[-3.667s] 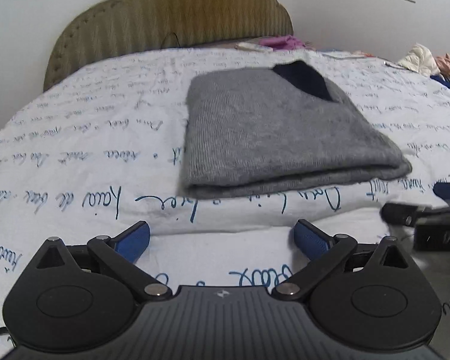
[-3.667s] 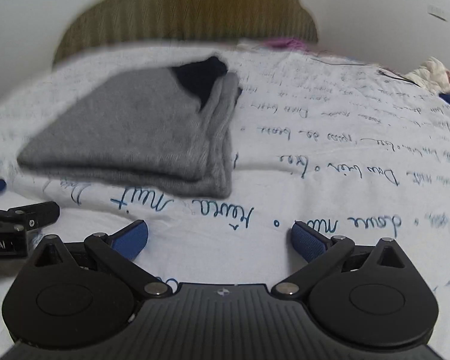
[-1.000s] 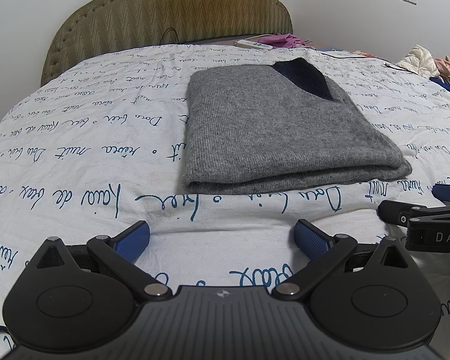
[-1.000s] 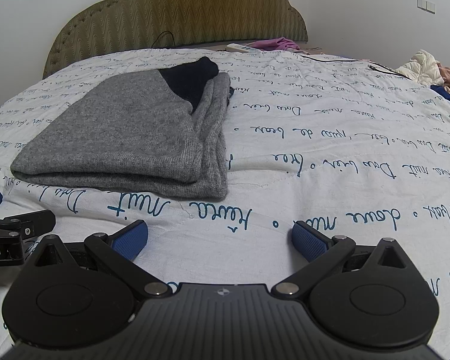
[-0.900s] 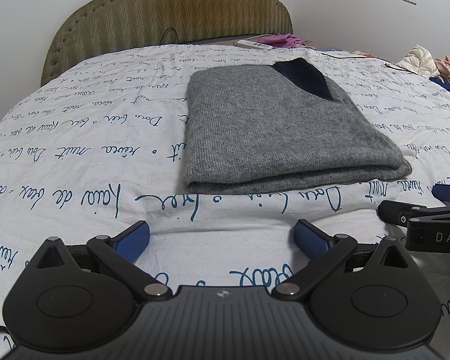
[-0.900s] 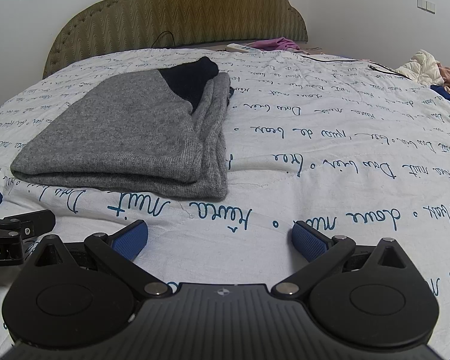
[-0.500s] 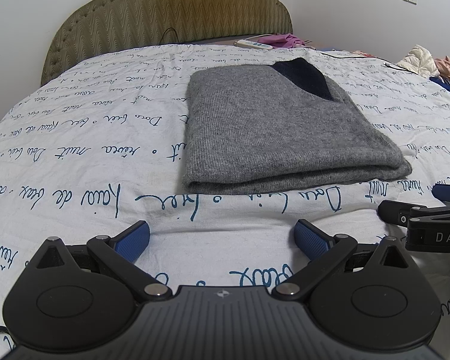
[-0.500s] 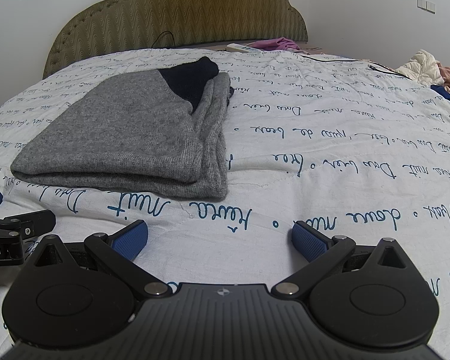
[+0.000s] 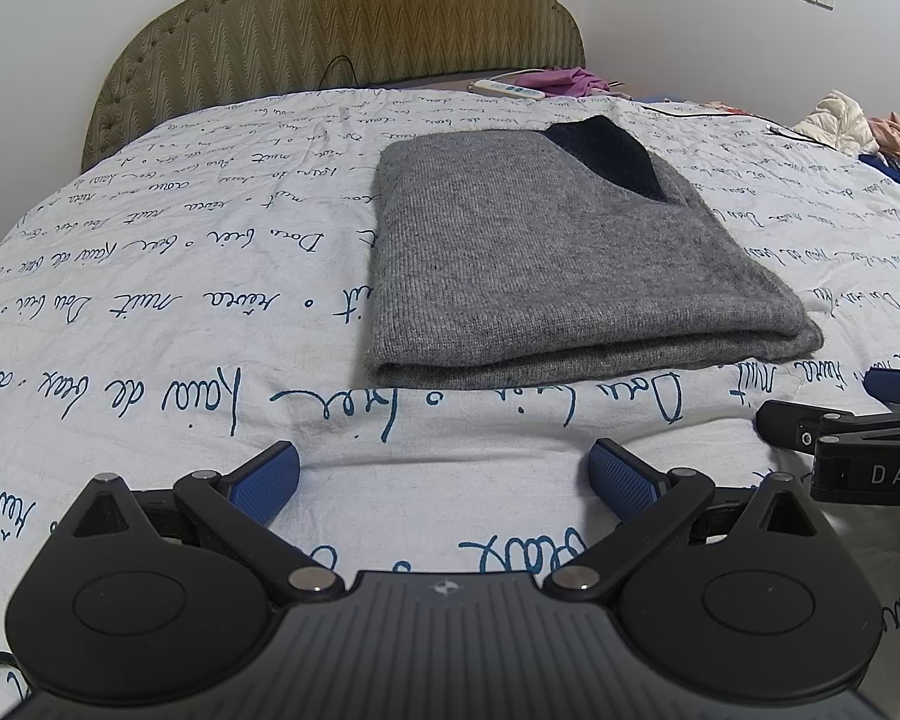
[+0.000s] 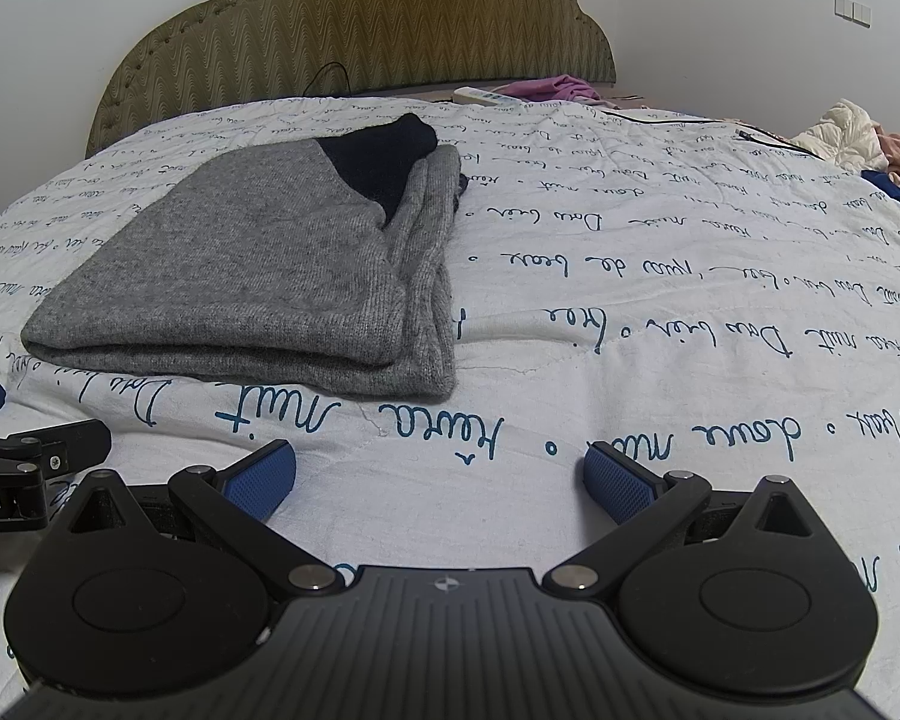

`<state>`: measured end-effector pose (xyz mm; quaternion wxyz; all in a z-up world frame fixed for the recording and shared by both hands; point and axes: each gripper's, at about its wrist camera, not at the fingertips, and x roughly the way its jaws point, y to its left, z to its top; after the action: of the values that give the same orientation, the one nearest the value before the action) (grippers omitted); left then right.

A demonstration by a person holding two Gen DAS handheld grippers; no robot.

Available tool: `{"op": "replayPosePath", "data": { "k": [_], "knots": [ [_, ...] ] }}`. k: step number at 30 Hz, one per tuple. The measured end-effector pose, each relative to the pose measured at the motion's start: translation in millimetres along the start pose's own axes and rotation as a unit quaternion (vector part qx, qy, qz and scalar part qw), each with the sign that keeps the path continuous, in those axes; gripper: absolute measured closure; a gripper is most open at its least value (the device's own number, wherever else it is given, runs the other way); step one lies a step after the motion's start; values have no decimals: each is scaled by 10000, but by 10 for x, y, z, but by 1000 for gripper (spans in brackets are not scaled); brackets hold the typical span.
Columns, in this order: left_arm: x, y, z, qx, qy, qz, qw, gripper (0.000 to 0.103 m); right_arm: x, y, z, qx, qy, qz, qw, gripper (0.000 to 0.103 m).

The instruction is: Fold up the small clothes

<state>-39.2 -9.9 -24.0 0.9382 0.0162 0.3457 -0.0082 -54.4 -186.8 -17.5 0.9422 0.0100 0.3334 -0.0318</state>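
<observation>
A grey knitted sweater [image 9: 546,264] with a dark navy patch lies folded into a flat rectangle on the bed; it also shows in the right wrist view [image 10: 258,276]. My left gripper [image 9: 444,480] is open and empty, resting low on the sheet a short way in front of the sweater's near fold. My right gripper [image 10: 438,477] is open and empty, in front of the sweater and to its right. Each gripper shows at the edge of the other's view: the right one [image 9: 858,438], the left one [image 10: 24,456].
The bed has a white sheet with blue handwriting print [image 9: 150,312] and an olive padded headboard [image 9: 342,24]. A power strip and purple cloth [image 9: 546,81] lie near the headboard. A pile of clothes [image 10: 858,138] sits at the far right, with a black cable [image 10: 690,117].
Since 3.7 s ago the right gripper has settled and its view is sharp. Over the last second nothing has visibly moved.
</observation>
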Motion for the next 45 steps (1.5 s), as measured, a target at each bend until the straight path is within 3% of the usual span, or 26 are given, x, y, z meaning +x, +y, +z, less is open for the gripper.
{"op": "replayPosePath", "data": {
  "k": [45],
  "knots": [
    [21, -21, 29, -38, 57, 47, 10000, 0, -6, 1, -1, -2, -5, -4, 10000, 1]
  ]
}}
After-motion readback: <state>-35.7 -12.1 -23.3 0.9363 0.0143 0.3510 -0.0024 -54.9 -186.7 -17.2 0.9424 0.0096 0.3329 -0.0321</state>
